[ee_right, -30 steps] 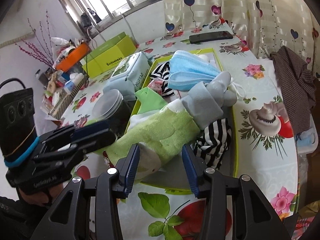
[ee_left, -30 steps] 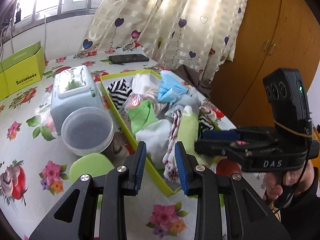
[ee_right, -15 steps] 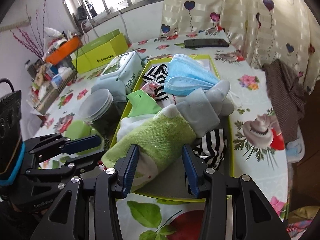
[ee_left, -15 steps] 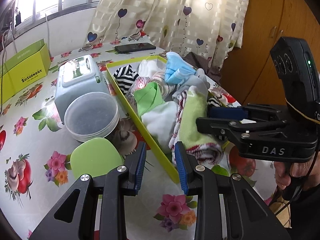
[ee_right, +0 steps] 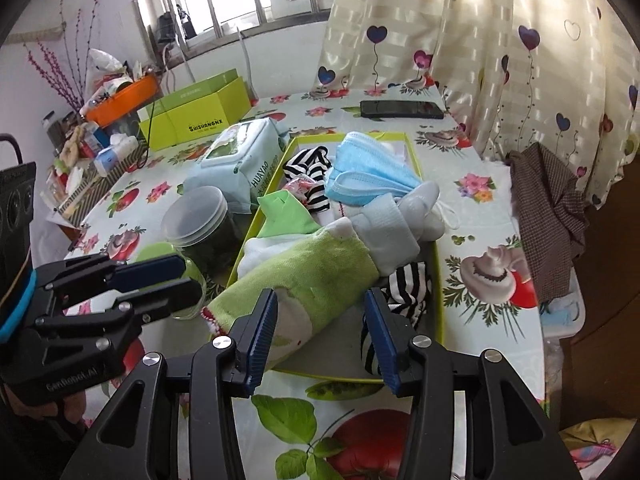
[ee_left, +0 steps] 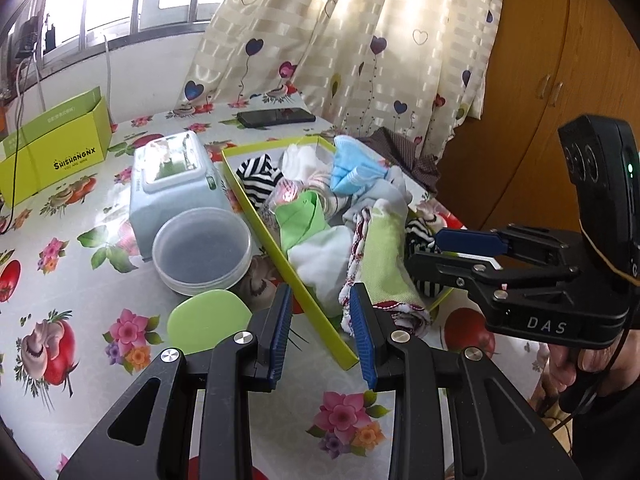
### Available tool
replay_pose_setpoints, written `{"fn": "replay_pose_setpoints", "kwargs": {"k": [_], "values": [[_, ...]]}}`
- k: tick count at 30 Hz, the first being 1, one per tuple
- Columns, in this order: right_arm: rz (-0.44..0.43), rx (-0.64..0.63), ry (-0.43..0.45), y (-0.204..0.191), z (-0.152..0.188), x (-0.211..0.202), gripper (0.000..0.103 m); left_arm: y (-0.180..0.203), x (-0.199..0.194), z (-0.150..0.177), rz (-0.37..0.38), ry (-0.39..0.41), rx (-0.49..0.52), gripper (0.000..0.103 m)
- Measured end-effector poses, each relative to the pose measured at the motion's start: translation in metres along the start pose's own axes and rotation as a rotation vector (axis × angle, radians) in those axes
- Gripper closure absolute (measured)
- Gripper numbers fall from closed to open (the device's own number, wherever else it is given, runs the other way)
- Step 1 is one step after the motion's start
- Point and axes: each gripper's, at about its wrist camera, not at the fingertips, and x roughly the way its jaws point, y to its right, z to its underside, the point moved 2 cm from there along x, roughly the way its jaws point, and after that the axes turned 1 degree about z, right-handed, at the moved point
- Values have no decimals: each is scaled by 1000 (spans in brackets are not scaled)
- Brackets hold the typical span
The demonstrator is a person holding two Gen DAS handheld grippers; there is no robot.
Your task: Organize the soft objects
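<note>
A yellow-green tray [ee_left: 316, 312] [ee_right: 438, 280] holds a heap of soft things. Among them are a rolled green cloth [ee_left: 384, 264] [ee_right: 312, 276], a blue face mask [ee_left: 352, 168] [ee_right: 368, 184], striped socks [ee_left: 256, 180] [ee_right: 312, 172] and a grey sock [ee_right: 400, 224]. My right gripper [ee_right: 320, 328] [ee_left: 424, 250] is open at the tray's near end. The green roll lies just beyond its pads, and they do not press on it. My left gripper [ee_left: 320, 332] [ee_right: 188, 280] hovers over the tray's near left corner, open by a narrow gap with nothing in it.
Left of the tray stand a wet-wipes pack [ee_left: 172, 184], a lidded plastic jar [ee_left: 202, 250] and a green lid [ee_left: 208, 320]. Farther back lie a phone [ee_left: 276, 117] and a yellow box [ee_left: 56, 156]. A brown checked cloth [ee_right: 548, 196] hangs at the table's right edge.
My right gripper has rolled more level and lifted slightly; the green roll now sits beyond its pads rather than between them. The left gripper has barely shifted.
</note>
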Motion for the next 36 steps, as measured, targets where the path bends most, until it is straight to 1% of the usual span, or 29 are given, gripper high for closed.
{"fn": "replay_pose_setpoints", "kwargs": {"k": [7,11,16,21,30,34,36], "values": [[31,-14,23,-5,4,-19,57,0,-16,1,-20,25,-6,72],[50,-24,31,-10,9,-27,48,-2,-24,6,-37,35,-13,72],[65,-37,43,-17,15,-38,45,-4,-31,12,-62,36,-46,72],[79,-46,46,-22,21,-45,45,-8,-37,21,-126,29,-74,72],[86,-64,30,-31,31,-48,45,-5,-38,30,-79,5,-114,72],[88,-65,32,-31,32,-49,45,-5,-40,31,-90,3,-120,72],[87,-65,31,-31,32,-49,45,-4,-39,31,-77,-1,-127,72]]}}
